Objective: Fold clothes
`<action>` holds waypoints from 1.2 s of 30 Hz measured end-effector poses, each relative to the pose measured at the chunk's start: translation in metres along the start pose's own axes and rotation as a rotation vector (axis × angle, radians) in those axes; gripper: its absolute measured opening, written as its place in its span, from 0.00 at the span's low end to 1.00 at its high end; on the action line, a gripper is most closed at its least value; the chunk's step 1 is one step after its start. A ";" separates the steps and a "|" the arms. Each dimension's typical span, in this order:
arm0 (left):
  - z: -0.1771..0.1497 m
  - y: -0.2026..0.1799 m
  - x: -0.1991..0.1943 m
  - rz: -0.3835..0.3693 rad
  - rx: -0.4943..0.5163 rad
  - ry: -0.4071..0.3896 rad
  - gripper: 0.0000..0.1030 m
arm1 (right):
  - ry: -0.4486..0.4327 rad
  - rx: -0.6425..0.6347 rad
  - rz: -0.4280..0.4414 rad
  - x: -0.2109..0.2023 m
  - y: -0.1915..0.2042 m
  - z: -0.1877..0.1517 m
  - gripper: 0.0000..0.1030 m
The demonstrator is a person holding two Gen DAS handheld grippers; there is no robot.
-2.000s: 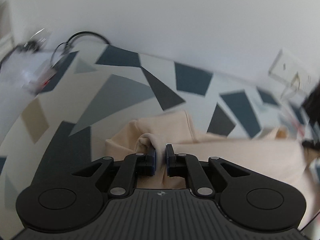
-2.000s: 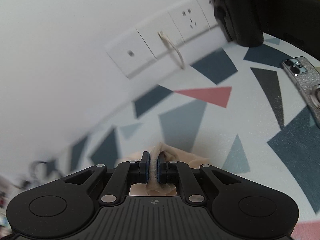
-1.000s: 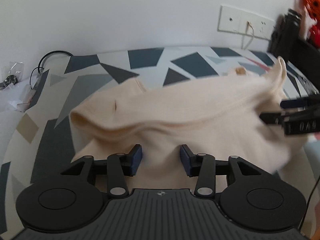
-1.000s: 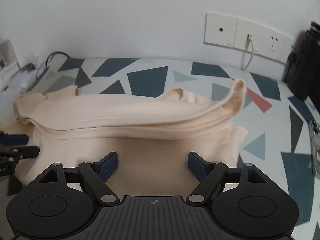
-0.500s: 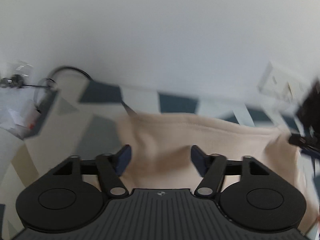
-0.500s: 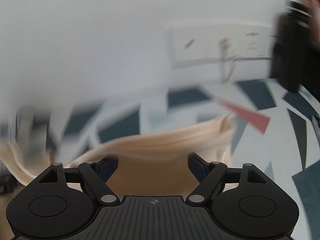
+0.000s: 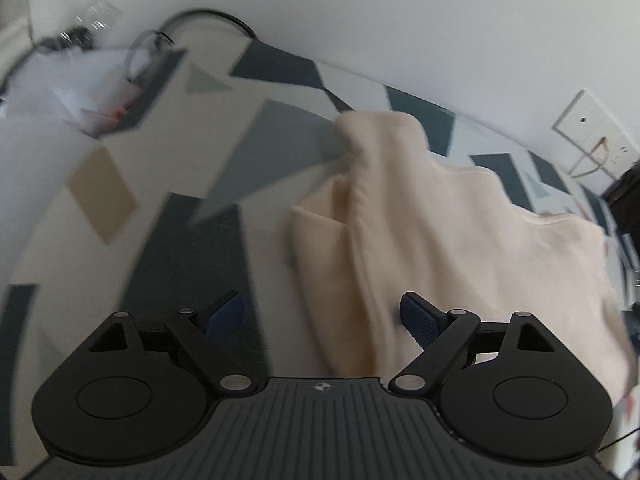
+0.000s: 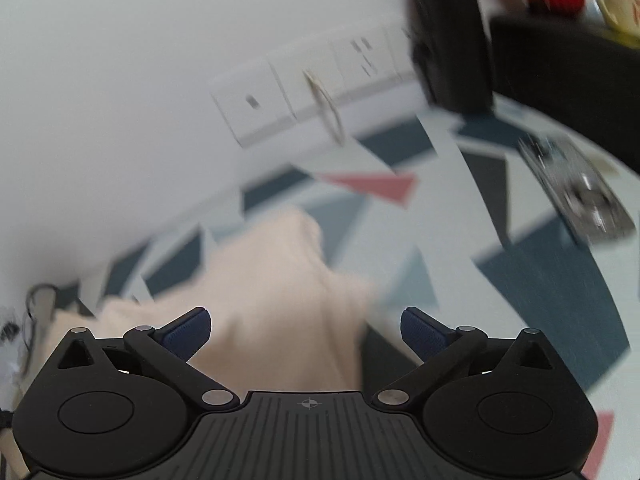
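Lay doubled over, cream garment (image 7: 440,240) mid-frame on table (image 7: 100,200); edges uneven, more folds likely left; left gripper (image 7: 322,314), right gripper (image 8: 306,326) jaws spread, empty

The garment (image 7: 460,240) is made of soft, matt cream cloth, thick and smooth, with rounded folds. The tabletop (image 7: 192,240) is covered by a flat, faintly sheened surface printed with grey, navy and pink shapes. The left gripper (image 7: 322,316) and right gripper (image 8: 306,330) are formed of matt black plastic with ribbed housings, shiny metal pivot pins and finely textured blue pads (image 7: 418,316). The wall sockets (image 8: 308,96) are of smooth white plastic. A glittery, reflective phone case (image 8: 580,188) is seen, though blurred.
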State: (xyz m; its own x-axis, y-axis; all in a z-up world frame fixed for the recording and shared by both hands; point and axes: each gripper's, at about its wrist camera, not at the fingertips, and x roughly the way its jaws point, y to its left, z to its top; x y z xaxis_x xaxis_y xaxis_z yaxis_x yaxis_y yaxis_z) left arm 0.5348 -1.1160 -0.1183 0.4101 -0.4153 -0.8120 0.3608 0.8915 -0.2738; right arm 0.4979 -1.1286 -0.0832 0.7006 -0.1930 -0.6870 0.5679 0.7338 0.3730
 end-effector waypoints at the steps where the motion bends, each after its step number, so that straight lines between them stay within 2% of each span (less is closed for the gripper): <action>1: 0.001 -0.001 0.003 -0.021 -0.003 0.008 0.85 | 0.019 0.001 0.001 0.003 -0.004 -0.003 0.99; 3: 0.003 -0.008 0.010 -0.018 0.024 0.002 0.95 | 0.047 -0.025 0.008 0.011 -0.003 -0.006 0.99; 5: 0.005 -0.014 0.015 -0.006 0.055 -0.003 0.99 | 0.074 -0.060 0.010 0.020 0.000 -0.008 0.99; 8: 0.005 -0.022 0.019 0.018 0.102 0.002 0.99 | 0.110 -0.092 0.028 0.031 0.008 -0.010 0.99; 10: 0.002 -0.021 0.013 0.005 0.106 0.017 0.90 | 0.110 -0.128 0.029 0.036 0.015 -0.009 0.99; 12: -0.004 -0.020 0.005 -0.014 0.101 0.038 0.77 | 0.125 -0.153 0.041 0.037 0.022 -0.010 0.99; 15: -0.020 -0.014 -0.010 -0.097 0.038 0.095 0.71 | 0.153 -0.188 0.063 0.038 0.033 -0.012 0.99; 18: -0.036 -0.010 -0.019 -0.196 -0.001 0.167 0.73 | 0.180 -0.222 0.084 0.039 0.043 -0.013 0.99; 23: -0.057 -0.023 -0.033 -0.165 0.075 0.156 0.72 | 0.226 -0.280 0.120 0.040 0.060 -0.015 0.99; 25: -0.063 -0.027 -0.041 -0.152 0.106 0.138 0.67 | 0.231 -0.279 0.121 0.041 0.060 -0.015 0.98; 27: -0.065 -0.030 -0.056 -0.122 0.151 0.073 0.65 | 0.232 -0.275 0.118 0.041 0.059 -0.015 0.99; 29: -0.063 -0.031 -0.071 -0.078 0.213 -0.049 0.67 | 0.230 -0.272 0.116 0.041 0.058 -0.016 0.99; 30: -0.061 -0.034 -0.072 -0.091 0.258 -0.067 0.75 | 0.228 -0.273 0.116 0.041 0.058 -0.017 0.99; 32: -0.056 -0.039 -0.073 -0.117 0.347 -0.103 0.83 | 0.223 -0.274 0.115 0.041 0.058 -0.017 0.99; 34: -0.051 -0.043 -0.060 -0.185 0.417 -0.023 0.82 | 0.222 -0.275 0.111 0.042 0.059 -0.017 0.99; 36: -0.051 -0.045 -0.059 -0.262 0.475 0.021 0.82 | 0.224 -0.275 0.108 0.043 0.060 -0.016 0.99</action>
State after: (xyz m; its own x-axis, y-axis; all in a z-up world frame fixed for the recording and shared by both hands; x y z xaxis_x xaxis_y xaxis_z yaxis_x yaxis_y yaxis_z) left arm 0.4515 -1.1220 -0.0844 0.2404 -0.6048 -0.7592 0.7899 0.5765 -0.2091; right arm 0.5549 -1.0827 -0.1005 0.6211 0.0206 -0.7835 0.3369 0.8956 0.2905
